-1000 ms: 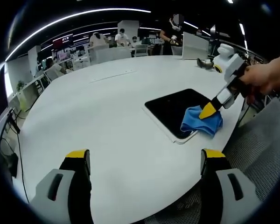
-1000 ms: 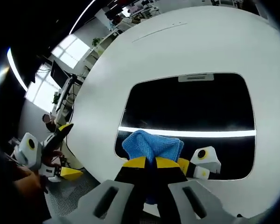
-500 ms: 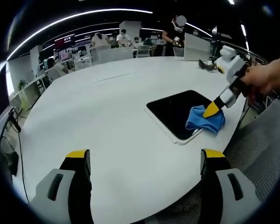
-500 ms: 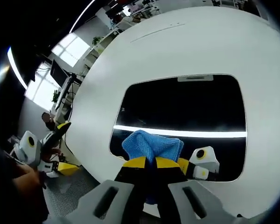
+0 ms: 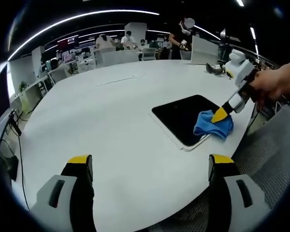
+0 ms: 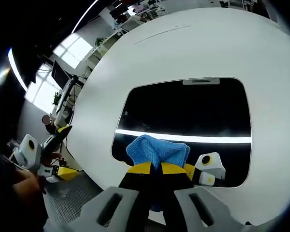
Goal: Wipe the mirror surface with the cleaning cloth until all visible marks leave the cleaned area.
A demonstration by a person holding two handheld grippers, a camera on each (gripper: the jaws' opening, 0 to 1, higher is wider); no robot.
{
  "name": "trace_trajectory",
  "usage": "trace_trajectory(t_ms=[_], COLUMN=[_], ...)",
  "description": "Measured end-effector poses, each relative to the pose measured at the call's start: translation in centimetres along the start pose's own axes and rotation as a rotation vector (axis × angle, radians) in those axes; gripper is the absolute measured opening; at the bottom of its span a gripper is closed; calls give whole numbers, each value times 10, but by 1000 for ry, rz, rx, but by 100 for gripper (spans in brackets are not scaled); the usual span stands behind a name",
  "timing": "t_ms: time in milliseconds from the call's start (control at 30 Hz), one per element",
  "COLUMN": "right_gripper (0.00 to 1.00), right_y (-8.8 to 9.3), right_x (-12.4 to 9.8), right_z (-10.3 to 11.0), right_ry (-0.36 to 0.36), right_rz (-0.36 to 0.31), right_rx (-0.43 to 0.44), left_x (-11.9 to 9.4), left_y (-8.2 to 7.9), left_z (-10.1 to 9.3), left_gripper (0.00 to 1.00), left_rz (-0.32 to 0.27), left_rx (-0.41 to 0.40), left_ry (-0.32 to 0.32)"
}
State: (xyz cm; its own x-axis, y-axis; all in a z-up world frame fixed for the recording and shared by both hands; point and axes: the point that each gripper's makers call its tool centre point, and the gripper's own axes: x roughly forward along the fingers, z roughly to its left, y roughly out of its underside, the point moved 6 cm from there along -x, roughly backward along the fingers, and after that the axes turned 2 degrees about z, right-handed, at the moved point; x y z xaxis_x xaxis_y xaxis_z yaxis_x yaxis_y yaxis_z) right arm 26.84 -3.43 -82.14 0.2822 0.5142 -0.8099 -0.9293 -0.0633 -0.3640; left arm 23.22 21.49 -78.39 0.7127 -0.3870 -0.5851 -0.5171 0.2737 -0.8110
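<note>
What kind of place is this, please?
Probably an open-plan office or lab: a large white table, desks with monitors behind, long ceiling light strips, and several people working in the background.

Each tool has grey jaws with black inner faces and yellow tips: left tool [image 5: 147, 166], right tool [image 6: 152, 168], white-bodied.

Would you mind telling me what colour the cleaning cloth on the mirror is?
The soft cleaning cloth is bright blue, clearest in the right gripper view.
</note>
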Motion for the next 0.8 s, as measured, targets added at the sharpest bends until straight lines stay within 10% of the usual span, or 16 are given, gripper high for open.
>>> trace_trajectory(t_ms=[800], right_gripper=[0], right_y=[-24], right_x=[8], right_z=[-3], right_ry=[28], right_rz=[-18], right_rx=[12], left_x=[1], left_y=[0], left_z=[-1], left_gripper=[99], left_rz=[-1], left_rx=[-4], left_ry=[12])
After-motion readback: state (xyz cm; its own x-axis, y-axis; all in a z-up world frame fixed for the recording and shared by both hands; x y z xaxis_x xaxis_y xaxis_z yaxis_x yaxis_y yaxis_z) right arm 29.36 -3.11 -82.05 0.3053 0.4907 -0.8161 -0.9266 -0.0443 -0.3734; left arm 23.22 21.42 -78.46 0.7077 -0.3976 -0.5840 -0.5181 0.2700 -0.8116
